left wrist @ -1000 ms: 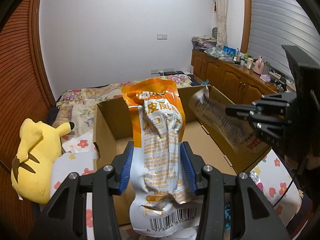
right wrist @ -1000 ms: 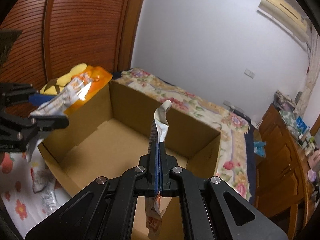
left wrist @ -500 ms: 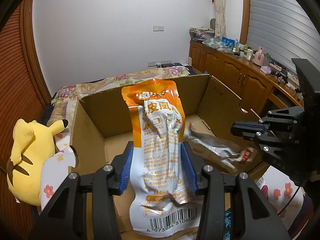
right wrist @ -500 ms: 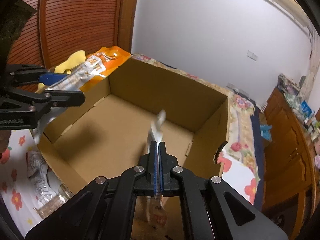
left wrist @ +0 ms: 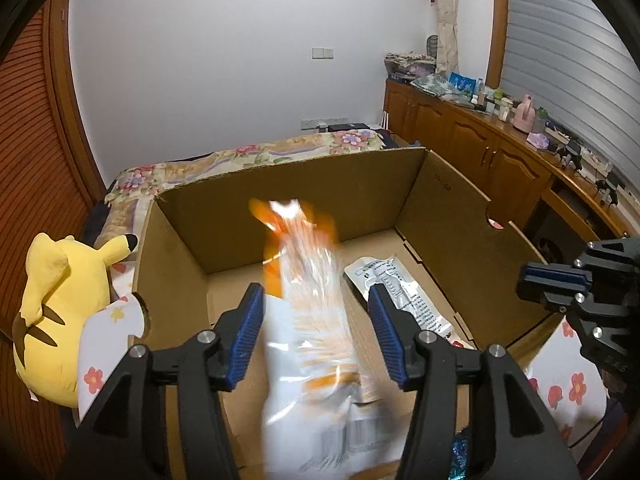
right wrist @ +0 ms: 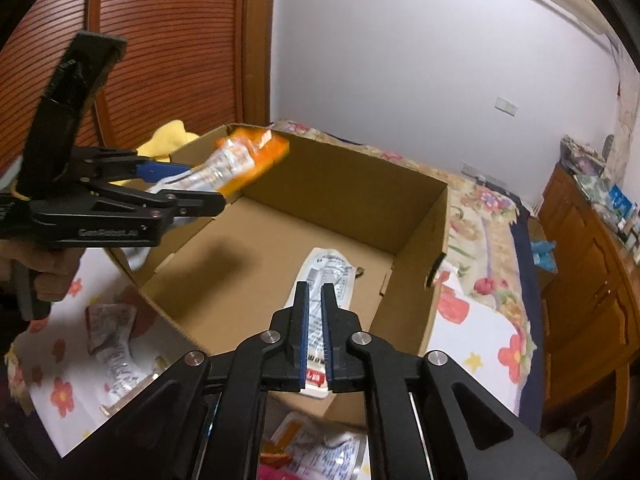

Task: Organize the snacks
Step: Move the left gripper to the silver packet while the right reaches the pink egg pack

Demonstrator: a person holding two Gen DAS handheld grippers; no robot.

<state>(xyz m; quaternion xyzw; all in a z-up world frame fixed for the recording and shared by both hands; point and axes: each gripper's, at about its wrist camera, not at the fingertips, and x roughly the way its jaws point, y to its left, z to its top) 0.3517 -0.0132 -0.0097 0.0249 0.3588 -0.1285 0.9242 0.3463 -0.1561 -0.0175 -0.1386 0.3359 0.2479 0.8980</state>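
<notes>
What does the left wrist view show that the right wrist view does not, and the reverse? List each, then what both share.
Only the left wrist view: the whole yellow plush toy left of the box, and the cluttered wooden sideboard along the shuttered wall.

Only the right wrist view: a hand holding the left gripper, and loose snack packets on the floral bedcover beside the box.

Both: the open cardboard box, the white packet lying flat inside it, and the orange-and-white snack bag between the left fingers, which have just been opening.

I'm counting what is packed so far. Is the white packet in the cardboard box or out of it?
In. The white packet lies flat on the floor of the cardboard box, free of both sets of jaws.
</notes>
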